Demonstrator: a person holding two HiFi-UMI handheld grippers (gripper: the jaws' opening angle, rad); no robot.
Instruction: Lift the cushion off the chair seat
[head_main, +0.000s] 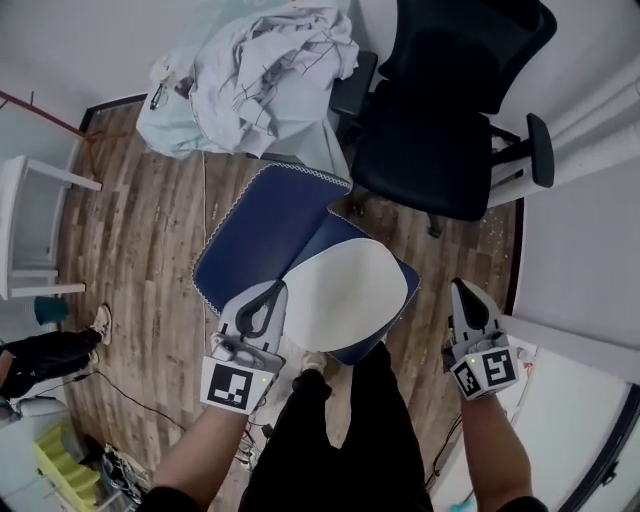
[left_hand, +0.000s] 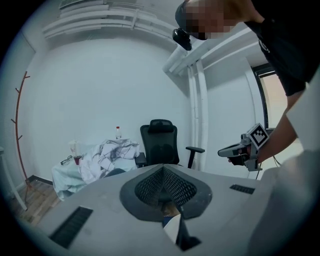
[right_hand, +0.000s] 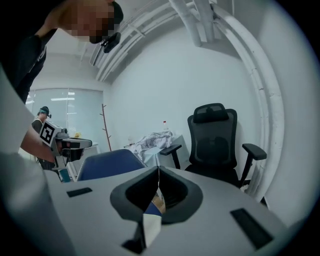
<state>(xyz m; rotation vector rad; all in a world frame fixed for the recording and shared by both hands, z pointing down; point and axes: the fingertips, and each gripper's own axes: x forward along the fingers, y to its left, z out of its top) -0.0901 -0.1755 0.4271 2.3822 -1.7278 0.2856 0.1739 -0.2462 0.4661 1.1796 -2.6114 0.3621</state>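
The white cushion lies on the seat of the blue chair, right in front of the person. The left gripper has its jaws pressed together on nothing, its tip over the cushion's left edge, though I cannot tell whether it touches. The right gripper, jaws likewise closed and empty, hangs off to the right, clear of the chair. The cushion's near edge is cut off behind the person's dark trousers.
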